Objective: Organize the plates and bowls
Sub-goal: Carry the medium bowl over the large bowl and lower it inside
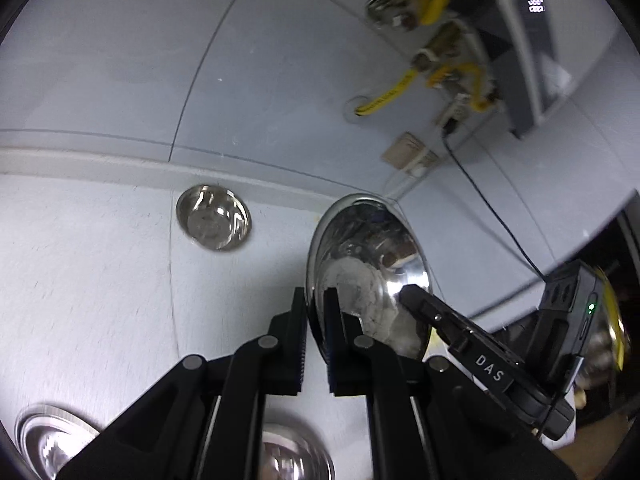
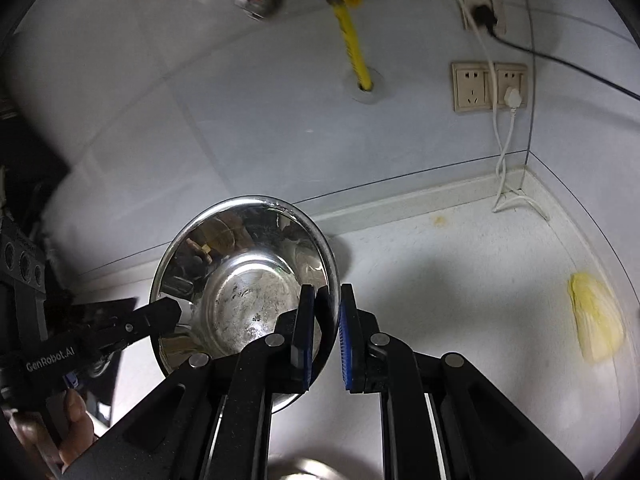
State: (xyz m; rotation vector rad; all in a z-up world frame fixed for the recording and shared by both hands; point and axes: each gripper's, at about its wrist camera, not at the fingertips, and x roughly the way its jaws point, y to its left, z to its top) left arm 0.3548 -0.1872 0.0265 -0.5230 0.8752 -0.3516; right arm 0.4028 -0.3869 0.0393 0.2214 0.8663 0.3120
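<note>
1. Stainless steel bowl (image 1: 366, 272) is getting held up off the white counter (image 1: 100, 280), tilted on edge, both grippers on it.
2. Left gripper (image 1: 316, 320) is pinching its rim, one finger inside, one outside.
3. Right gripper (image 2: 326, 320) is clamping the opposite rim the same way.
4. Smaller steel bowl (image 1: 214, 222) is sitting by the back wall; yellow cloth (image 2: 596, 320) is lying to the right.

Both wrist views close, facing wall corner — sharing steel bowl (image 1: 366, 276) (image 2: 244, 276), opposite sides.
</note>
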